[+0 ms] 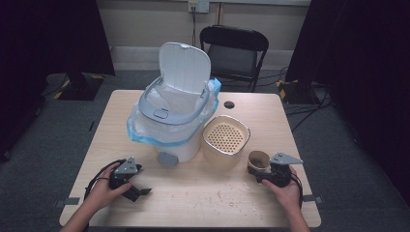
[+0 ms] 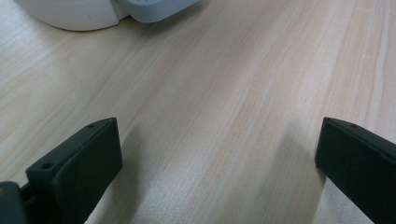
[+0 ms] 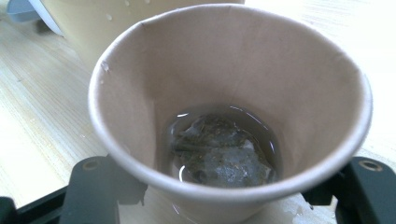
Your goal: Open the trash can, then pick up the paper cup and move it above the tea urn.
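A brown paper cup (image 1: 258, 159) stands at the table's right front; the right gripper view looks into the cup (image 3: 224, 60), where a wet tea bag (image 3: 219, 154) lies in a little liquid. My right gripper (image 1: 265, 173) (image 3: 229, 186) has a jaw against each side of the cup's lower wall, gripping it. My left gripper (image 1: 138, 181) rests at the left front of the table, held by a hand. In its own view the left gripper (image 2: 219, 158) stands wide open over bare wood with nothing between its jaws.
A white pedal bin (image 1: 169, 121) with a blue-edged liner and raised lid stands mid-table. Beside it is a beige container with a perforated strainer top (image 1: 226, 137), just behind the cup. Crumbs (image 1: 227, 195) dot the front of the table. A black chair (image 1: 234, 48) sits beyond the far edge.
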`<state>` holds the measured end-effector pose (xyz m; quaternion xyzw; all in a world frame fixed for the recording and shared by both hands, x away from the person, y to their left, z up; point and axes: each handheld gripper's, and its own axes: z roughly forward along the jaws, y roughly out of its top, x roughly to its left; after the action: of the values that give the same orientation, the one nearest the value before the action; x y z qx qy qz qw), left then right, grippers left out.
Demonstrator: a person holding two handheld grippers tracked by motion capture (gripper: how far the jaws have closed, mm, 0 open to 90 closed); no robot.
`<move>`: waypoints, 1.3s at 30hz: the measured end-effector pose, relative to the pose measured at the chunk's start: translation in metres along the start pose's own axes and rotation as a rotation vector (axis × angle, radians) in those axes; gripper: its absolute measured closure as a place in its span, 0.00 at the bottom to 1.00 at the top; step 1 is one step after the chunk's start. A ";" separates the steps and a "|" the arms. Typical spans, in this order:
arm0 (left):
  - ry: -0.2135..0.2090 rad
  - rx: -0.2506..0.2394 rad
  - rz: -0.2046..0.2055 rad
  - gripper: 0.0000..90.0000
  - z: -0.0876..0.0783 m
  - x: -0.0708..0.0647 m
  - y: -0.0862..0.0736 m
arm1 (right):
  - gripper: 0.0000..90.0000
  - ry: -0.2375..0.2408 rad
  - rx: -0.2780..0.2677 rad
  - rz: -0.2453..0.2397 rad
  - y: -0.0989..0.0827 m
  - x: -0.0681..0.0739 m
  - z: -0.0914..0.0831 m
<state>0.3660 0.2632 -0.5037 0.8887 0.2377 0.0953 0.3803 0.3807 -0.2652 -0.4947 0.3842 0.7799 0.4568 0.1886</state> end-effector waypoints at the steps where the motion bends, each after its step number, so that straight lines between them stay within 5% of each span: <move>1: 0.000 0.000 0.000 0.00 0.000 0.000 0.000 | 0.36 0.002 0.003 0.002 0.000 0.000 0.000; 19: 0.000 0.000 0.000 0.00 0.000 0.000 0.000 | 0.38 -0.024 0.005 -0.016 0.025 -0.014 -0.007; 27: -0.001 -0.001 0.000 0.00 0.000 0.000 0.000 | 0.38 -0.053 -0.003 0.012 0.037 -0.024 -0.004; 39: 0.006 0.004 0.000 0.00 0.000 0.000 0.000 | 0.39 -0.075 -0.032 -0.028 0.063 -0.037 0.000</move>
<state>0.3657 0.2632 -0.5035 0.8893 0.2389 0.0975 0.3776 0.4308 -0.2762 -0.4430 0.3868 0.7701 0.4519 0.2303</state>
